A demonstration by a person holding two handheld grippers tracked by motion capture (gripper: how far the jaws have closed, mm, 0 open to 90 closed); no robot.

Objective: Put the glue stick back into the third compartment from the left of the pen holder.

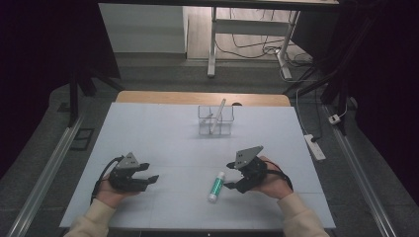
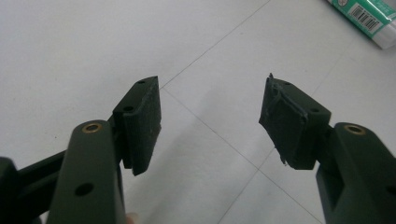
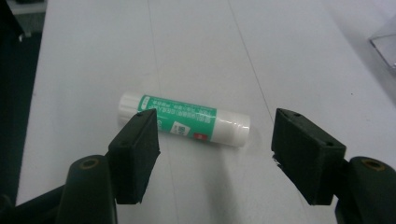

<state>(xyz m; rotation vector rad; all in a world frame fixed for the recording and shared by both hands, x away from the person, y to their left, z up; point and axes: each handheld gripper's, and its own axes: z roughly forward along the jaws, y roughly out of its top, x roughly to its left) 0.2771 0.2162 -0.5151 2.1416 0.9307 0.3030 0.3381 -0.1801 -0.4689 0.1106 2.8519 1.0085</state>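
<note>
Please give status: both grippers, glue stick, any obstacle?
Left gripper open, nothing between. Right gripper open, facing glue stick, no contact. Stick lying flat on table. Nothing in the way.

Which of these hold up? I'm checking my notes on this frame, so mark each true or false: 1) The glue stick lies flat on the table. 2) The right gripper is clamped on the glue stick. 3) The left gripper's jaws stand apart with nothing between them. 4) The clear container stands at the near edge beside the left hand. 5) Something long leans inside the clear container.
1) True: the glue stick lies on its side on the table.
2) False: the right gripper is open, its jaws apart short of the stick.
3) True: the left gripper is open and holds nothing.
4) False: the clear container stands toward the far side, about mid-table.
5) True: a slim pale item leans in it.
</note>
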